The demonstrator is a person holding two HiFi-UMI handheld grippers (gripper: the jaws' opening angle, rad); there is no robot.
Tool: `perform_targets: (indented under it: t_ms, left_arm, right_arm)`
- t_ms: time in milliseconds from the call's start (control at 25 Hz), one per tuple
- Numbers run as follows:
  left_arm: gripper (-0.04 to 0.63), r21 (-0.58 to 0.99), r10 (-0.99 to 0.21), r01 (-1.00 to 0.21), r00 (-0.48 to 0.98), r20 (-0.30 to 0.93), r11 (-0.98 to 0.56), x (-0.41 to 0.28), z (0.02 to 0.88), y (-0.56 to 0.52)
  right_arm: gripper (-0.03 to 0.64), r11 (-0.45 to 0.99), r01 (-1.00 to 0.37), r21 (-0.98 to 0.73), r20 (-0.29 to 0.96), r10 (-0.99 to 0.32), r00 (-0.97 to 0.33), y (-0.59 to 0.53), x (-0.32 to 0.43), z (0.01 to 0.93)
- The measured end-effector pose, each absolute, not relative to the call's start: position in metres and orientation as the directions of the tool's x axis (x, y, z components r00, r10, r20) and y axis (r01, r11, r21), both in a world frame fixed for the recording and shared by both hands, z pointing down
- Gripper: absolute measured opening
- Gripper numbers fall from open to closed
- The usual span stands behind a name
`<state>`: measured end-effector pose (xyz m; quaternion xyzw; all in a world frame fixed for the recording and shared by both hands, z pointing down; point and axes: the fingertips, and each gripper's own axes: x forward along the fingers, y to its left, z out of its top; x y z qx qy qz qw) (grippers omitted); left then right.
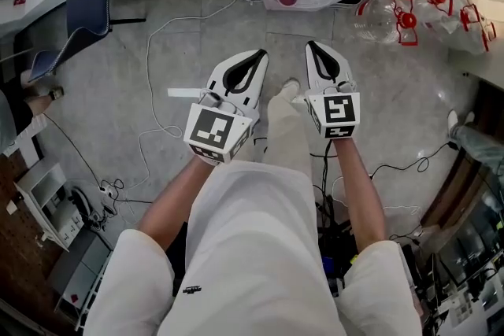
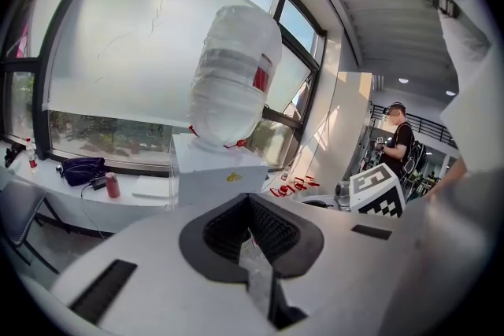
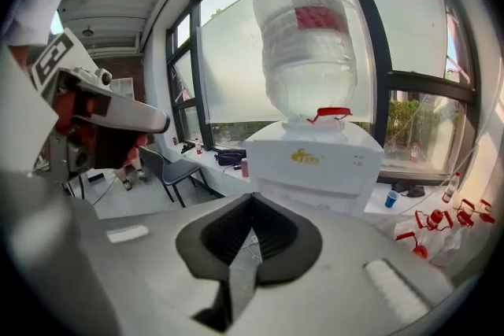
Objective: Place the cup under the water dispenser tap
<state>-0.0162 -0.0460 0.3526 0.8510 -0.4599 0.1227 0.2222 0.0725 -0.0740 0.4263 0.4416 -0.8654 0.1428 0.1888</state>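
Left gripper (image 1: 259,56) and right gripper (image 1: 313,47), jaws closed on nothing, are held facing the water dispenser (image 3: 315,161).

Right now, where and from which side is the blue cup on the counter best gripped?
Probably by its side wall at mid-height, with the jaws across it. The blue cup stands upright on the counter right of the water dispenser. The window lies behind it, so come in level from the room side. The right gripper, now shut, must open first.

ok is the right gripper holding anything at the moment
No, the right gripper has its jaws closed on each other, with nothing between them in its own view.
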Motion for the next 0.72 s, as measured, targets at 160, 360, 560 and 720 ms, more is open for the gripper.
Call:
perform_targets:
  t_ms: [160, 360, 560, 720]
  left_arm:
    - [0.006, 0.264, -0.733, -0.831, 0.557, 0.391, -0.49, -0.021, 0.329, -0.04]
    - [0.006, 0.262, -0.744, -0.827, 0.561, 0.363, -0.496, -0.026, 0.3, -0.032]
    - [0.006, 0.259, -0.753, -0.825, 0.565, 0.338, -0.503, -0.033, 0.274, -0.028]
    - [0.006, 0.248, -0.763, -0.825, 0.565, 0.314, -0.508, -0.041, 0.254, -0.023]
  right_arm:
    - [0.009, 0.602, -0.795, -0.079, 0.443, -0.693, -0.569, -0.055, 0.067, 0.393]
    - [0.009, 0.621, -0.781, -0.066, 0.419, -0.693, -0.586, -0.036, 0.069, 0.353]
    - [0.011, 0.617, -0.785, -0.057, 0.394, -0.709, -0.585, -0.028, 0.069, 0.315]
    - [0.011, 0.611, -0.79, -0.048, 0.367, -0.724, -0.583, -0.024, 0.068, 0.288]
